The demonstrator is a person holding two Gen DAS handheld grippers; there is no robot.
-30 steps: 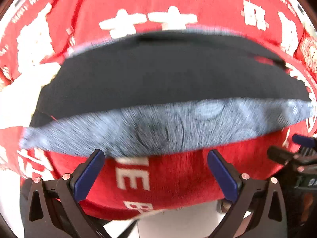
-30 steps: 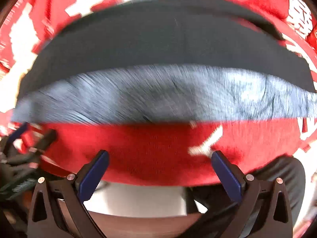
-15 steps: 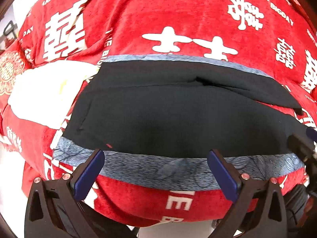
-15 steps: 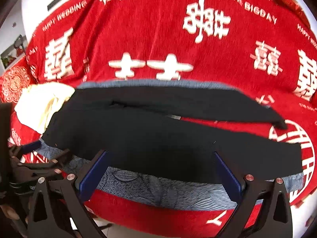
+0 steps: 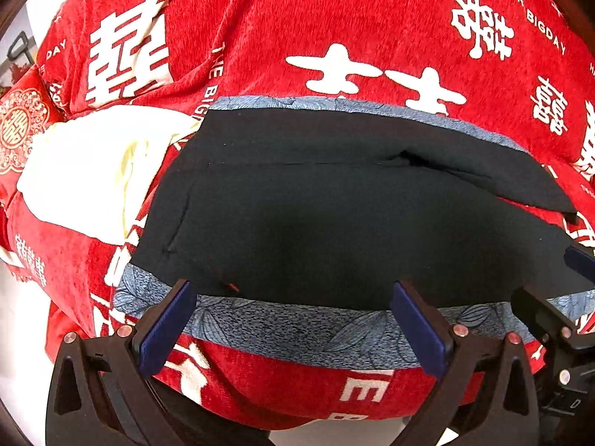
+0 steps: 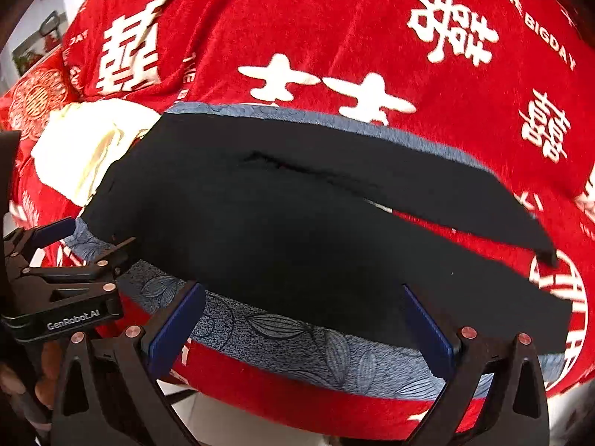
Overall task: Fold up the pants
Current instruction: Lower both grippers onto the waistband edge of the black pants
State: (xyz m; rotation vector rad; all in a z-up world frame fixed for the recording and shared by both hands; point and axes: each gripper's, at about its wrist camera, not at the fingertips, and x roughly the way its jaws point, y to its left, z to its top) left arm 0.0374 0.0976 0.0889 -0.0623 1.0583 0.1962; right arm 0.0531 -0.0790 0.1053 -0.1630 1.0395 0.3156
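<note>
Pants (image 5: 334, 223) now spread flat, mid-frame, on the red blanket (image 5: 297, 18).
Both grippers, left (image 5: 297, 319) and right (image 6: 305, 330), have backed off, fingers spread and empty; folding can start.

Pants (image 5: 334, 223) black; mat (image 5: 297, 325) blue-grey, leaf print; blanket (image 5: 279, 18) red, white characters; fingers (image 5: 167, 329) blue

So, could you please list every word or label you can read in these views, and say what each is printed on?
"GenRobot.AI": on the black left gripper body, seen from the right wrist.
"THE BIGDAY": white print on the red plush blanket.
"HAPPY W...": on the same blanket's far left edge, cut off.
Large white double-happiness characters: also on the blanket.
Black pants: no readable text.
</note>
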